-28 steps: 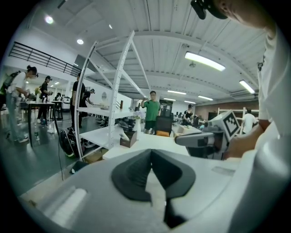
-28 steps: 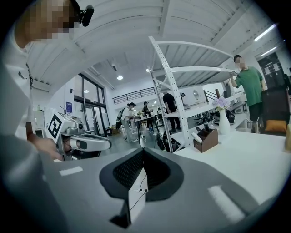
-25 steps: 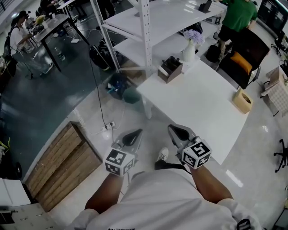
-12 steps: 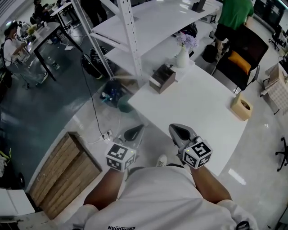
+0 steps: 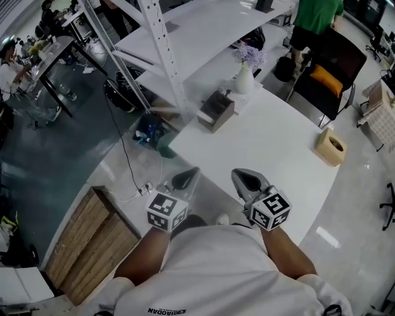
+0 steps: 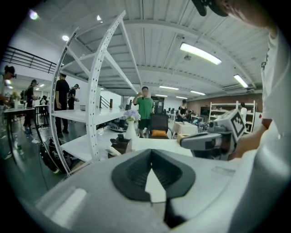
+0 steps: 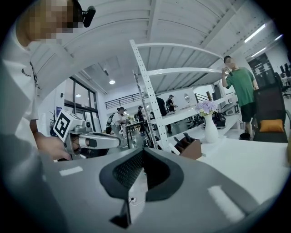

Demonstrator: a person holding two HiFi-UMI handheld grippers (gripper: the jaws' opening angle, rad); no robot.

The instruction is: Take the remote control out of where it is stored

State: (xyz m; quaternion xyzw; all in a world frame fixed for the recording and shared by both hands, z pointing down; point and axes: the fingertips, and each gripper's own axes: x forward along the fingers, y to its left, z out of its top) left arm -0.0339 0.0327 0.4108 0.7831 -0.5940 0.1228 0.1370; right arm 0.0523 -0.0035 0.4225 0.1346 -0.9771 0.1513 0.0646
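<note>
A brown storage holder (image 5: 216, 111) with dark slim objects standing in it sits at the table's far left corner, next to a white vase (image 5: 243, 79) of flowers. It also shows in the left gripper view as the holder (image 6: 119, 144) and in the right gripper view as the holder (image 7: 192, 147). My left gripper (image 5: 185, 179) hangs shut and empty just off the white table's (image 5: 265, 148) near edge. My right gripper (image 5: 247, 181) is shut and empty over that edge. Both are well short of the holder.
A white shelf rack post (image 5: 162, 55) rises left of the table. A tan tissue box (image 5: 331, 147) sits at the table's right edge. A dark chair (image 5: 330, 74) and a person in green (image 5: 315, 18) are behind it. A wooden crate (image 5: 86, 244) lies on the floor at left.
The view has moved forward: the table and the brown holder now lie closer to me. Both grippers keep their places side by side and stay shut.
</note>
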